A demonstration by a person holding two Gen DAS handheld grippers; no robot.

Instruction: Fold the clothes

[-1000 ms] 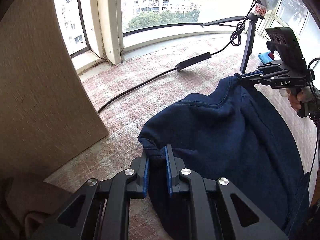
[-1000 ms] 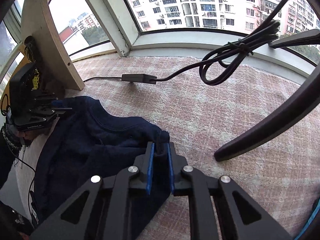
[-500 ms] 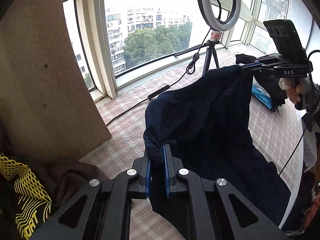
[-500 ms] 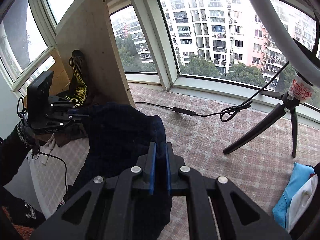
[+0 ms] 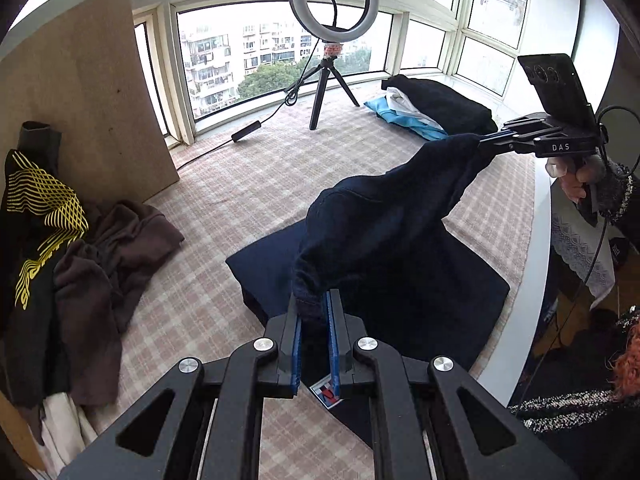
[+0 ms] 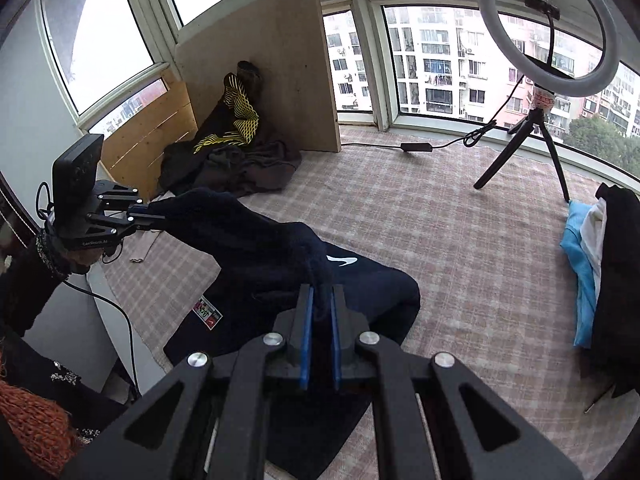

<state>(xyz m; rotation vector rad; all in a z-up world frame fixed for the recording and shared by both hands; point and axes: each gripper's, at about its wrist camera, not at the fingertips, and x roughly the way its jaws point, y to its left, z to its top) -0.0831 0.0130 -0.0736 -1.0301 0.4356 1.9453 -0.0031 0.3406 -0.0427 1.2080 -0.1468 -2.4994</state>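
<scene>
Left wrist view: left gripper (image 5: 313,312) nearly closed, blue pads pinching a bunched edge of the navy sweatshirt (image 5: 384,216). Cloth runs forward and right from the fingers to the right gripper (image 5: 486,141), also clamped on it. Lower half lies flat on the checked mat (image 5: 240,184) just beyond the fingertips.

Right wrist view: right gripper (image 6: 320,300) nearly closed on the navy sweatshirt (image 6: 248,236); left gripper (image 6: 138,214) far left, clamped too. White logo (image 6: 342,261) just ahead of the tips.

Judgement: mid-fold. Keep both ends level and taut, lay the held edge square onto the flat half, release together.
</scene>
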